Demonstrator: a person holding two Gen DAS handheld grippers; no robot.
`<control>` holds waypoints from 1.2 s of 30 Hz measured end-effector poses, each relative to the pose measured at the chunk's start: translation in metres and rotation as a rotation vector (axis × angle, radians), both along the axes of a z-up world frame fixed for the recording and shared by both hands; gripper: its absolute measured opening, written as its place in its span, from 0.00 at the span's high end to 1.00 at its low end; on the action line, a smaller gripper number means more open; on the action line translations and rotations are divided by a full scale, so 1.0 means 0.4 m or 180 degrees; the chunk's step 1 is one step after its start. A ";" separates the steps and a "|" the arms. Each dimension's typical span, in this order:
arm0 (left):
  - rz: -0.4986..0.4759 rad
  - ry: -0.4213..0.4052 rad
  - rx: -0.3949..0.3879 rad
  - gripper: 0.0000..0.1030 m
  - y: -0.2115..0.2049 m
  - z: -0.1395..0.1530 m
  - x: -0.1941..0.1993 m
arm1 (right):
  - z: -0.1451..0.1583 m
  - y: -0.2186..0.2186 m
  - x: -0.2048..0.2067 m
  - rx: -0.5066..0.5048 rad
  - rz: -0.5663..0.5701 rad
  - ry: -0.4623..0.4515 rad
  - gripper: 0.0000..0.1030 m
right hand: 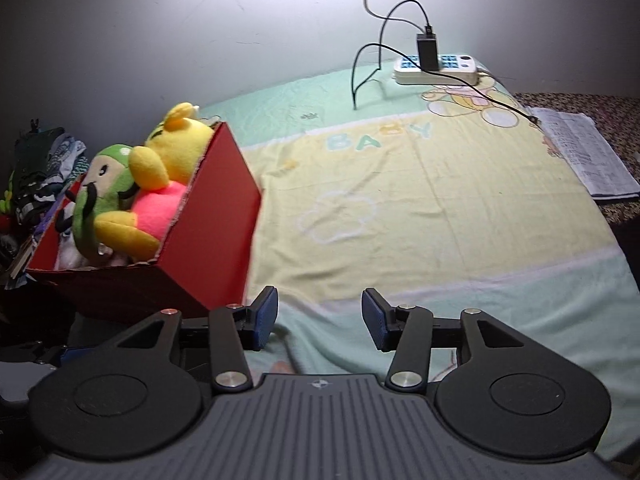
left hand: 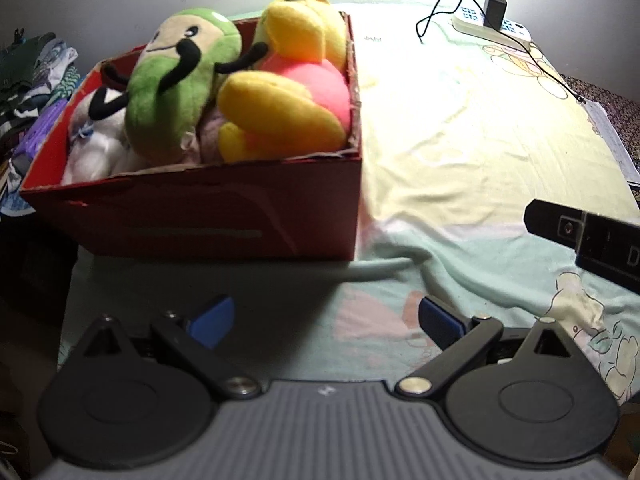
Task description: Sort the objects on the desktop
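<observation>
Both claws, left [left hand: 326,322] & right [right hand: 319,318], gape empty over blanket [right hand: 440,200] w/ plush-filled red box [left hand: 224,212] nearby.

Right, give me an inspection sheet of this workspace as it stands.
Surface: pastel printed blanket, wrinkled, bare in the middle.
Job's things: red box holding green plush, yellow-pink plush, white plush.
Clutter: printed paper at the far right edge.
Grippers: left gripper open, empty; right gripper open, empty.
Cables: power strip with black charger, cords trailing.
Surroundings: pile of clothes beside the box.
</observation>
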State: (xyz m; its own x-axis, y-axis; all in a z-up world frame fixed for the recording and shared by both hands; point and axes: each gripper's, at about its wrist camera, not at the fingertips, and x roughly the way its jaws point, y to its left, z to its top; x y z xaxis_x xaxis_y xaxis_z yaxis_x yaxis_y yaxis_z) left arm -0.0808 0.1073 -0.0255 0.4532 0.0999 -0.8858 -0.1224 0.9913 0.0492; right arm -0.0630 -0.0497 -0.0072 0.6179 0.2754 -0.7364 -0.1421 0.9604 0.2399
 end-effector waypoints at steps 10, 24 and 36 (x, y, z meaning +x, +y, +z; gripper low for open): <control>-0.0167 0.0123 0.0008 0.04 -0.080 -0.030 0.034 | -0.036 -0.072 0.013 -0.0157 -0.0364 0.0195 0.36; -0.0010 0.0299 0.0012 0.04 -0.079 -0.065 0.040 | -0.054 -0.058 0.040 -0.0325 -0.0465 0.0309 0.21; 0.0194 0.0434 -0.0034 0.04 -0.006 -0.096 0.009 | -0.074 0.026 0.048 -0.0384 -0.0185 0.0359 0.21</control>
